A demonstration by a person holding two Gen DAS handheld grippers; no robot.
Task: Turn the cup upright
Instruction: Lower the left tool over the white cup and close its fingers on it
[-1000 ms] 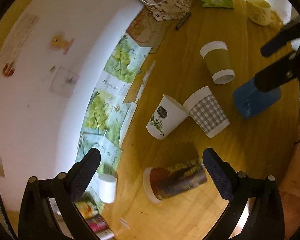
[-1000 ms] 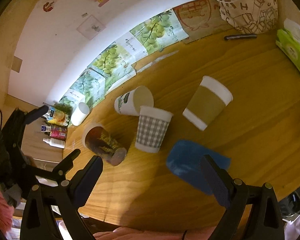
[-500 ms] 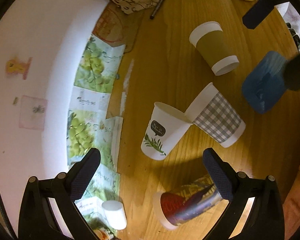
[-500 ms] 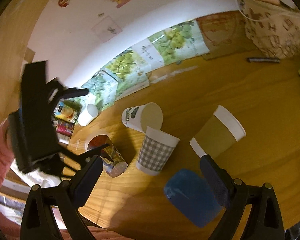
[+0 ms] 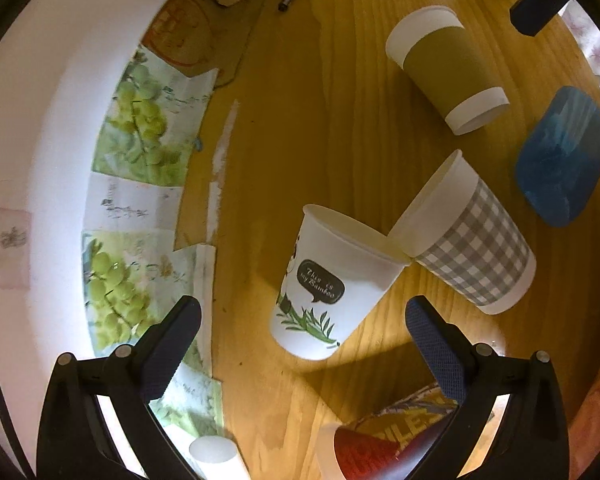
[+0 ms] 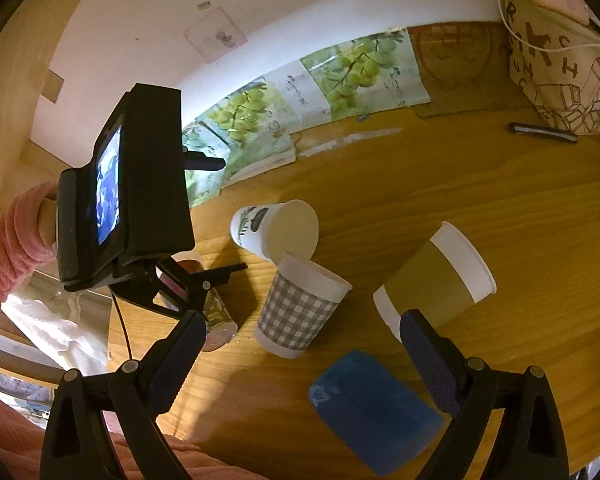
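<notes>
Left wrist: "This is my Bamboo" cup [image 5: 332, 288]

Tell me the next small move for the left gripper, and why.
Probably ease the left gripper forward and down around the white bamboo cup. Its jaws are open and empty, the cup lies on its side between and just ahead of them, and its rim touches the gingham cup, so approach gently.

Printed cup [image 5: 384, 440] cut off at 6 o'clock edge, partly behind left gripper [image 5: 304, 344] finger. In right wrist view, mostly hidden behind left gripper body. Tote bag [image 6: 560, 56] cropped at 2 o'clock.
</notes>
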